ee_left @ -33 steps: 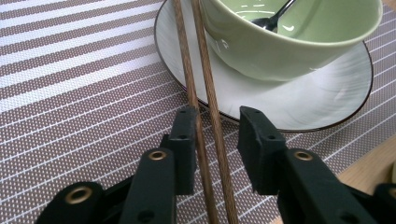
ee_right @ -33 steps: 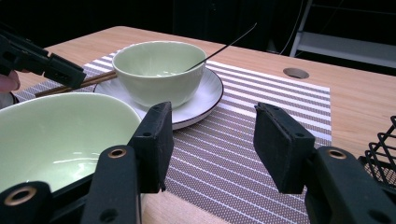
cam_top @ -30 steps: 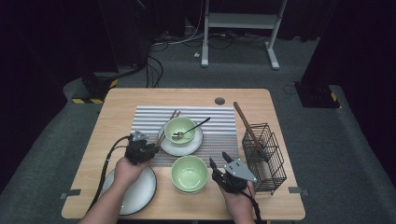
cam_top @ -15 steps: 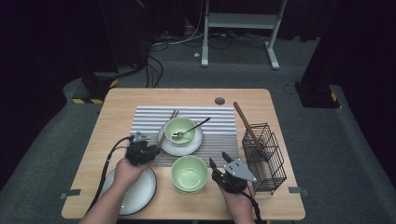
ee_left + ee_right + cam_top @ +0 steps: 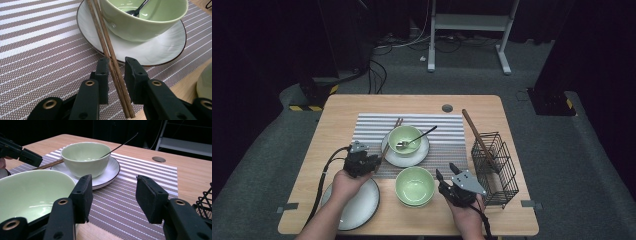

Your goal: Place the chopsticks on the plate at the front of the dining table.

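Chopsticks, a brown wooden pair, lie slanted with their far ends on the rim of the white saucer and their near ends on the striped placemat, just left of the saucer as the high view shows it. The left claw straddles them at the saucer's near edge: both sticks run between its two black jaws, which have just been closing. In the left gripper view one jaw lies against the sticks while a narrow gap shows beside the other, so the claw is not yet clamped on the pair.

On the saucer stands a pale green bowl with a dark spoon leaning in it, handle pointing away from the person. A second green bowl sits on the bare desk just in front of the saucer, past the placemat's near edge. The right claw rests to the right of that second bowl, jaws spread wide with nothing between them, aimed toward the saucer.

Left of the second bowl, under the left hand, lies an empty white plate. Right of the saucer, a black wire basket stands at the desk's edge with a wooden stick leaning out of it.
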Demonstrator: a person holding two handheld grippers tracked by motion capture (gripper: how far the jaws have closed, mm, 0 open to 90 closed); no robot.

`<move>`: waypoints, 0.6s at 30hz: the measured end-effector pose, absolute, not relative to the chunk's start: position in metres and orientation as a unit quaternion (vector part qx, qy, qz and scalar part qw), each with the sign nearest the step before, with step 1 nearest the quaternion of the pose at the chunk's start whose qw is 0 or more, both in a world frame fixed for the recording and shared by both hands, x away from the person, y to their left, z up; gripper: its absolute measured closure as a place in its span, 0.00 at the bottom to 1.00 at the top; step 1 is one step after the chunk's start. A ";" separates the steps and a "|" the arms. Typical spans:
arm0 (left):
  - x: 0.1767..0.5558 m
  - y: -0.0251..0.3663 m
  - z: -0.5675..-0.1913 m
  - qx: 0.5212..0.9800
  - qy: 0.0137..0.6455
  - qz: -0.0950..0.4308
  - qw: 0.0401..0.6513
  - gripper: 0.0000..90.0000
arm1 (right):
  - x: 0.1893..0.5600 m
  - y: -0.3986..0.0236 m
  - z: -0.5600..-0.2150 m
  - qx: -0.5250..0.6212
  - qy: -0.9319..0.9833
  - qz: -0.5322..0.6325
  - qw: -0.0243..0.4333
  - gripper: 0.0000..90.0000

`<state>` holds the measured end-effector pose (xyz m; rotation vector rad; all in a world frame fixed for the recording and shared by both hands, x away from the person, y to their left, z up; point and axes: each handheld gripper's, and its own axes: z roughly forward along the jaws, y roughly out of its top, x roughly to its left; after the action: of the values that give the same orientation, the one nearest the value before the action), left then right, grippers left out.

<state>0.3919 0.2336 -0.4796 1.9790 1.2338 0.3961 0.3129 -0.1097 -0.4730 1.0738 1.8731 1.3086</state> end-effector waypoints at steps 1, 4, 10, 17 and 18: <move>0.392 0.234 -0.480 0.775 0.483 0.155 0.378 0.81 | 0.313 -0.110 -0.473 0.406 0.707 0.494 0.303 0.53; 0.393 0.234 -0.481 0.775 0.485 0.154 0.375 0.81 | 0.313 -0.110 -0.473 0.406 0.706 0.494 0.304 0.53; 0.393 0.235 -0.483 0.774 0.488 0.155 0.371 0.83 | 0.313 -0.110 -0.473 0.406 0.706 0.494 0.304 0.53; 0.393 0.236 -0.484 0.775 0.490 0.155 0.369 0.85 | 0.313 -0.110 -0.473 0.407 0.706 0.494 0.303 0.53; 0.393 0.236 -0.484 0.775 0.490 0.154 0.369 0.85 | 0.313 -0.110 -0.473 0.406 0.707 0.494 0.303 0.53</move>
<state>0.3933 0.2355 -0.4843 1.9886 1.2572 0.3965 0.3127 -0.1101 -0.4732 1.0768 1.8724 1.3085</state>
